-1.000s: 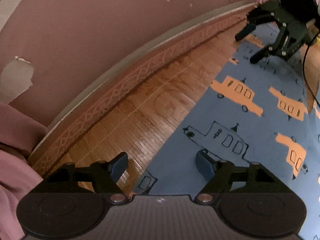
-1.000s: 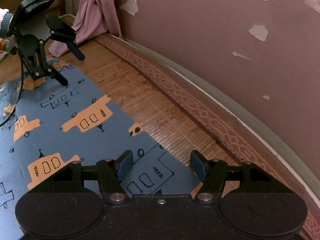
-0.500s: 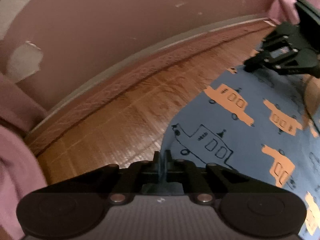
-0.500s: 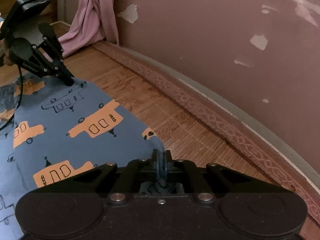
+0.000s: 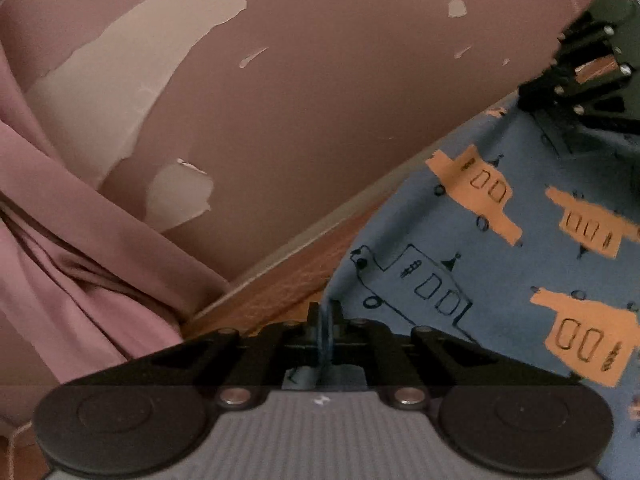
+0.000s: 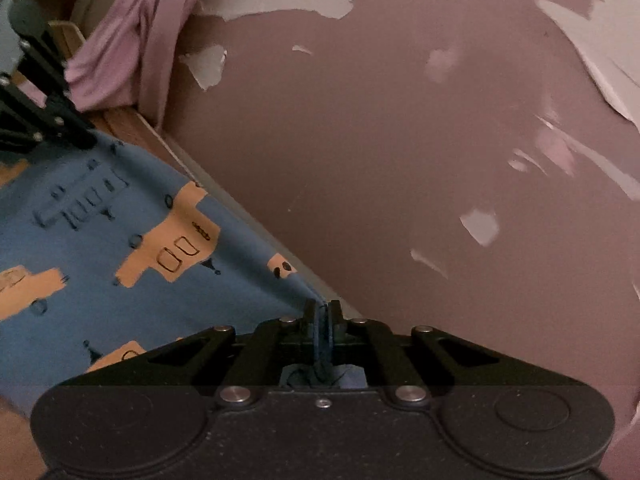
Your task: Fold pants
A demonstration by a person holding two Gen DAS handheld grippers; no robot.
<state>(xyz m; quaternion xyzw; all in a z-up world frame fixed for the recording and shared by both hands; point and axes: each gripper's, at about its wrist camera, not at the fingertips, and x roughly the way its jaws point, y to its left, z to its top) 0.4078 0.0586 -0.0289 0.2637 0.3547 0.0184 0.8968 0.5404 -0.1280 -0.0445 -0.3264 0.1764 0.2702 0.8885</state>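
The pants point(image 5: 500, 264) are blue cloth printed with orange and outlined cars. In the left wrist view my left gripper point(image 5: 325, 314) is shut on a corner of the cloth, which stretches up to the right toward my right gripper point(image 5: 532, 96). In the right wrist view my right gripper point(image 6: 322, 312) is shut on the other corner of the pants point(image 6: 120, 248), and the cloth runs left to my left gripper point(image 6: 86, 142). The held edge hangs lifted off the floor between the two grippers.
A mauve wall point(image 5: 320, 100) with peeling paint patches fills both views close ahead. Pink curtain fabric point(image 5: 60, 240) hangs at the left, seen also as the curtain point(image 6: 132, 40) in the right wrist view. A baseboard point(image 5: 288, 252) and a strip of wooden floor point(image 5: 288, 300) lie below.
Both grippers went from open over the pants' edge to shut on it, then lifted the cloth, so both views now tilt up toward the wall.
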